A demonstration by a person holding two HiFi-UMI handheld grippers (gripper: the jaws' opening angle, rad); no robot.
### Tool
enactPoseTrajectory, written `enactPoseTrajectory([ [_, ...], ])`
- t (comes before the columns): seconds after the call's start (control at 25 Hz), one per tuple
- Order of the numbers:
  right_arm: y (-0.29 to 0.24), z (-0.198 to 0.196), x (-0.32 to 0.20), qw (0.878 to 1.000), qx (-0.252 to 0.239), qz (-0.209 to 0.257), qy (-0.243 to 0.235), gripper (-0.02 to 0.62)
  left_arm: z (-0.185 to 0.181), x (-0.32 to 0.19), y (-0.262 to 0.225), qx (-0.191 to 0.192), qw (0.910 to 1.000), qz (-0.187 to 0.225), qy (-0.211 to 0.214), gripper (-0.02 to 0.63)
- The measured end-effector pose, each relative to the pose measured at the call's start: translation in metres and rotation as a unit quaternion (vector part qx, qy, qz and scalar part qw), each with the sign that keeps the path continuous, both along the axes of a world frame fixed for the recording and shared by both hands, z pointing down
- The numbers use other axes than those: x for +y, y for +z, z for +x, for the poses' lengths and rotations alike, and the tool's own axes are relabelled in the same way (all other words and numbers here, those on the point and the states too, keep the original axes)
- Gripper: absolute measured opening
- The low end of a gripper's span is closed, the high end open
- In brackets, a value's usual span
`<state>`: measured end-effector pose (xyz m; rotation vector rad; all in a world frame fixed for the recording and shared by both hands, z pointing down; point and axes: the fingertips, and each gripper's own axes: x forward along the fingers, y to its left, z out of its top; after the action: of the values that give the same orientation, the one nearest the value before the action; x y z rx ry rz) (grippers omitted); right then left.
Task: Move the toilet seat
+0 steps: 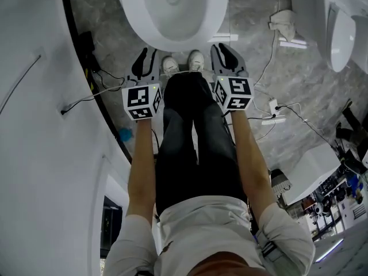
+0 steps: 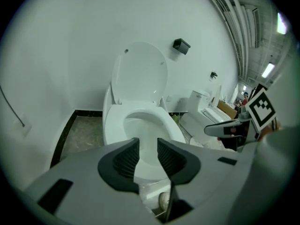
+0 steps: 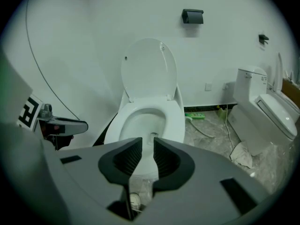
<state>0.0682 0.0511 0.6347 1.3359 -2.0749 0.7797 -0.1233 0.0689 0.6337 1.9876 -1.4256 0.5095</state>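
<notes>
Left claw (image 2: pixel 148 154) and right claw (image 3: pixel 147 154) slightly apart, empty. Seat (image 3: pixel 176 122) probably stiff, slick, hinged: pinch front rim.

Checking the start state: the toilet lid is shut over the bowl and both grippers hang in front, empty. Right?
No: the lid stands raised, as the right gripper view shows. The left gripper and right gripper do hang in front, empty.

— The toilet seat (image 3: pixel 174 121) and its raised lid (image 3: pixel 149 69)?
— Smooth, glossy white, plastic by the look.
— The floor (image 1: pixel 253 16)?
— Grey marbled stone look, faint sheen.
— The left tool (image 2: pixel 148 142) and right tool (image 3: pixel 147 141)?
— Matt grey plastic shells. The black pads (image 2: pixel 124 161) are ribbed and dull.
</notes>
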Motion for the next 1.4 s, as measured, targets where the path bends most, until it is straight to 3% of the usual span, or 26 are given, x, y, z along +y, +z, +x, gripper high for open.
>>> enactPoseTrajectory([
  [0.36, 0.063, 0.007, -0.002, 0.998, -0.004, -0.058, 0.015, 0.169, 0.005, 0.002, 0.062, 0.0, 0.9984, -0.056, -0.012, 0.182],
  [0.72, 0.109, 0.002, -0.003, 0.991, -0.032, -0.127, 0.014, 0.298, 0.003, -0.004, 0.106, 0.0, 0.9942, -0.106, -0.016, 0.26],
  [0.92, 0.121, -0.001, -0.008, 0.986, -0.064, -0.15, 0.025, 0.368, -0.001, -0.006, 0.124, 0.003, 0.9908, -0.133, -0.025, 0.357],
  [1.08, 0.13, -0.002, -0.01, 0.984, -0.071, -0.163, 0.029, 0.387, 0.001, -0.005, 0.136, 0.013, 0.9882, -0.151, -0.027, 0.389],
  [1.4, 0.143, -0.008, -0.009, 0.979, -0.078, -0.187, 0.025, 0.387, 0.012, 0.0, 0.154, 0.032, 0.9798, -0.194, -0.035, 0.391],
])
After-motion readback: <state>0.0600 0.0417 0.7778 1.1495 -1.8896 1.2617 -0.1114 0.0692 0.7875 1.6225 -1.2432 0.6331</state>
